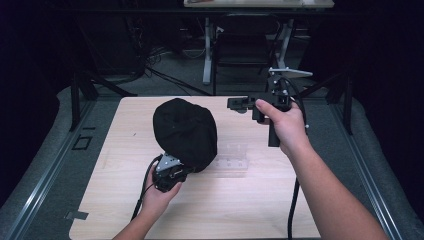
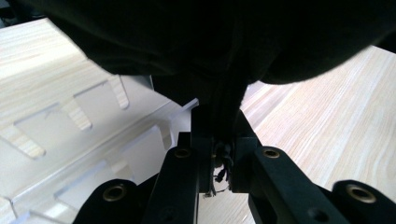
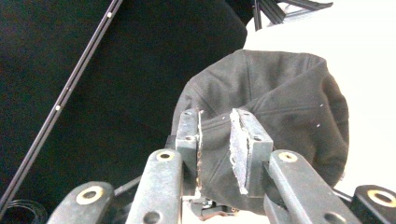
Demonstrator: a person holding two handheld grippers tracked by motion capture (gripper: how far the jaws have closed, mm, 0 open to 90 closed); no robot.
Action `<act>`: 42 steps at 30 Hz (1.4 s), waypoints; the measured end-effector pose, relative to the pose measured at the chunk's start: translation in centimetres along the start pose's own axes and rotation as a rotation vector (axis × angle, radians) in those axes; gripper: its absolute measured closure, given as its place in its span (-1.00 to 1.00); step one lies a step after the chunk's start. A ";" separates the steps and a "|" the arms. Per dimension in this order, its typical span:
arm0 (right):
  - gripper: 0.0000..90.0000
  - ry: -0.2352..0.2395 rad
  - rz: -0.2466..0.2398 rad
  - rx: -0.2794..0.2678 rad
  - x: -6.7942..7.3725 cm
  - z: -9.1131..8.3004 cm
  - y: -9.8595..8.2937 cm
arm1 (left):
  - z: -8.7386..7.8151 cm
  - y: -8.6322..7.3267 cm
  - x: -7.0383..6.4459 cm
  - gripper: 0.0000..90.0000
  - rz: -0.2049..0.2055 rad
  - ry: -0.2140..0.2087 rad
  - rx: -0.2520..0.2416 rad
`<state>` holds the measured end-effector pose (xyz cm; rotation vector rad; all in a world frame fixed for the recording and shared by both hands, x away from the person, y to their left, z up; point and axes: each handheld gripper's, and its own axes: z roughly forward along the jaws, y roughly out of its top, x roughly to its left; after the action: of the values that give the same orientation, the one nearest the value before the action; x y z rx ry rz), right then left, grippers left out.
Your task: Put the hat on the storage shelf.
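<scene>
black cap [image 1: 185,132] mid-table, over clear slotted rack [image 1: 232,159] | L gripper [image 1: 172,172] pinching its edge fabric | R gripper [image 1: 239,103] raised beside it, jaws narrow, empty | soft, light, floppy imo, grab seam/rim w/ R

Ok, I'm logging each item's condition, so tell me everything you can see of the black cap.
The black cap looks like soft, dark fabric with stitched seams running over a rounded crown. It is held up above the wooden table, bulging like a dome, beside a clear plastic rack. The left claw is shut on a fold at its lower edge. The right claw is open, away from it.
</scene>
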<state>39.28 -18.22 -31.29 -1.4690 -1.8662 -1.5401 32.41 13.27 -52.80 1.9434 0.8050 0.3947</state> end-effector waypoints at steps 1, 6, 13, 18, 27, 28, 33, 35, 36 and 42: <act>0.62 -0.002 -0.006 0.000 0.0 -0.1 0.0 | 0.0 -0.2 0.1 0.87 0.013 -0.008 -0.003; 0.61 -0.012 -0.017 -0.014 0.1 -0.5 -0.2 | 0.1 -0.6 0.1 0.87 0.019 -0.014 -0.019; 0.61 -0.071 -0.055 -0.026 0.2 -0.8 -0.4 | -0.1 -0.9 0.3 0.70 0.010 0.003 -0.011; 0.61 -0.094 -0.076 -0.027 0.2 -1.2 -0.7 | -0.7 -1.1 0.6 0.43 -0.012 0.019 0.013; 0.59 -0.216 -0.111 -0.033 -0.7 -2.1 -1.6 | -2.5 -1.4 1.4 -0.02 -0.051 0.037 -0.009; 0.59 -0.226 -0.116 -0.035 -0.8 -2.1 -1.8 | -2.7 -1.5 1.5 -0.04 -0.061 0.035 -0.011; 0.55 -0.280 -0.177 -0.026 -0.9 -2.3 -3.0 | -3.7 -1.8 1.8 -0.12 -0.086 0.028 0.018; 0.53 -0.321 -0.208 -0.014 -0.9 -2.3 -3.7 | -4.1 -2.0 1.9 -0.13 -0.093 0.038 0.020; 0.52 -0.338 -0.226 -0.008 -1.0 -2.2 -4.0 | -4.4 -2.1 2.0 -0.13 -0.098 0.038 0.025; 0.46 -0.399 -0.317 -0.018 -1.8 -2.4 -6.8 | -5.6 -2.8 2.7 -0.13 -0.116 0.056 0.013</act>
<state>33.53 -20.43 -35.41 -1.6463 -2.4184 -1.4754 30.15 19.64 -52.65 1.8937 0.9537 0.3759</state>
